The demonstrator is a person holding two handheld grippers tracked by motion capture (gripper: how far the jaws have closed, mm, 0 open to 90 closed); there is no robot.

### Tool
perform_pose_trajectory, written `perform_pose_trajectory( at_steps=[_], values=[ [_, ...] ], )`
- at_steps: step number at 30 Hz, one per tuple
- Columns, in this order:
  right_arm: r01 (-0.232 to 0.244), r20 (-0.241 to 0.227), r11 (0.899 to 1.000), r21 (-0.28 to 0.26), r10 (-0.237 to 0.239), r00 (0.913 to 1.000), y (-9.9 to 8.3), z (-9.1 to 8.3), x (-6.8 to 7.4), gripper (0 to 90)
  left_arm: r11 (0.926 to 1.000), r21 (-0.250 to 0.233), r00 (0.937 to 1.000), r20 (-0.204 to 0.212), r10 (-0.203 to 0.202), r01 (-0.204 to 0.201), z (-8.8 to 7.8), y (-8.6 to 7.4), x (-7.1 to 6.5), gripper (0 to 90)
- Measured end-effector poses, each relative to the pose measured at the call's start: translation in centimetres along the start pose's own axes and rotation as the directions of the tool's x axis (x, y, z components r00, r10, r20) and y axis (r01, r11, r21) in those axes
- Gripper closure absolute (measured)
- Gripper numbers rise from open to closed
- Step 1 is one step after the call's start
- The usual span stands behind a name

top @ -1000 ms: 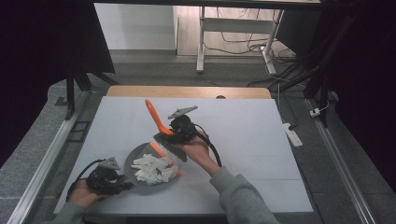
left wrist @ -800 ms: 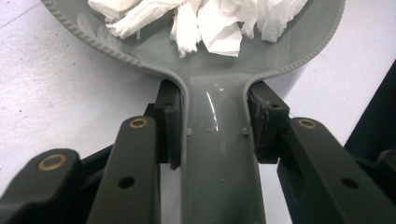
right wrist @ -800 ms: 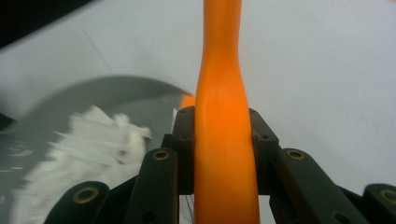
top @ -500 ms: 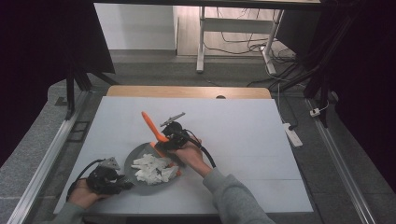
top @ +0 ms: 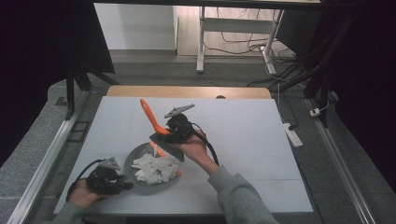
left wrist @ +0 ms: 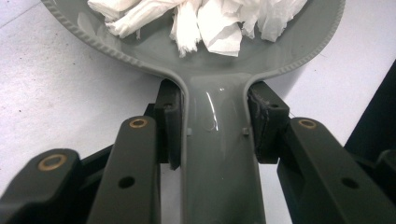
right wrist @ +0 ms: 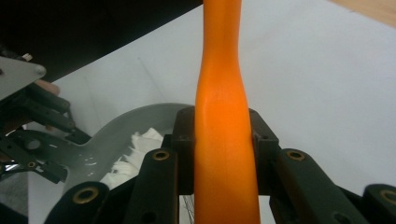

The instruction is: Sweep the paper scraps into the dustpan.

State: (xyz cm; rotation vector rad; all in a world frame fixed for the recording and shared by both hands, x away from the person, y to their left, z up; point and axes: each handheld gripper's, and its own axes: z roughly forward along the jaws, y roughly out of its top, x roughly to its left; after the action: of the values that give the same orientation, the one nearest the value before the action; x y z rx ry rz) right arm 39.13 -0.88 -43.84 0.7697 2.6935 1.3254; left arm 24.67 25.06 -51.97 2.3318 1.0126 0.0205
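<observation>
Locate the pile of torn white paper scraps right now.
In the high view, the white paper scraps lie in the grey dustpan near the table's front-left, under the orange-handled brush.

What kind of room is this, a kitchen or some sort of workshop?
Probably a lab or recording studio: a bare white table ringed by dark curtains, with loose cables on the floor behind.

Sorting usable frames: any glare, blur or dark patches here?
High view: black surroundings, evenly lit table, slightly soft. Left gripper view: sharp, with glare streaks on the grey dustpan. Right gripper view: orange brush handle close and soft, dark upper-left corner.
</observation>
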Motion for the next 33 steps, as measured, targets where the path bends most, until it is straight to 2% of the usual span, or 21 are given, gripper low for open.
perform_pose_trajectory(
  at_steps=[4, 8, 14, 19, 28, 33],
  values=[
    [-0.006, 0.045, 1.0, -0.007, 0.006, 0.999, -0.2, -0.7, -0.8, 70.1, 1.0, 0.0, 1.0, -0.001, -0.001, 0.001, 0.0, 0.0, 0.0, 61.8],
    [-0.022, 0.097, 1.0, 0.006, 0.021, 0.995, -0.7, -0.4, -1.7, 70.1, 1.0, 0.0, 1.0, -0.002, -0.001, 0.001, 0.0, 0.0, 0.0, 61.8],
    [-0.041, 0.168, 0.996, 0.073, 0.029, 0.9854, -2.3, 2.5, -2.8, 70.1, 1.0, -0.005, 1.0, 0.001, -0.005, 0.005, 0.0, 0.0, -0.1, 61.8],
    [-0.059, 0.181, 0.993, 0.104, 0.04, 0.9827, -3.0, 4.7, -2.5, 70.2, 1.0, -0.005, 1.0, 0.001, -0.007, 0.007, 0.0, 0.0, 0.0, 61.8],
    [-0.025, 0.134, 0.993, 0.115, 0.01, 0.991, -2.5, 6.2, 0.6, 70.1, 1.0, -0.001, 1.0, -0.002, -0.004, 0.004, 0.0, 0.0, -0.1, 61.8],
    [-0.017, 0.064, 0.994, 0.106, 0.01, 0.9979, -2.4, 6.1, 2.1, 70.1, 1.0, 0.0, 1.0, -0.003, -0.004, 0.004, 0.1, 0.1, -0.1, 61.8]
  ],
)
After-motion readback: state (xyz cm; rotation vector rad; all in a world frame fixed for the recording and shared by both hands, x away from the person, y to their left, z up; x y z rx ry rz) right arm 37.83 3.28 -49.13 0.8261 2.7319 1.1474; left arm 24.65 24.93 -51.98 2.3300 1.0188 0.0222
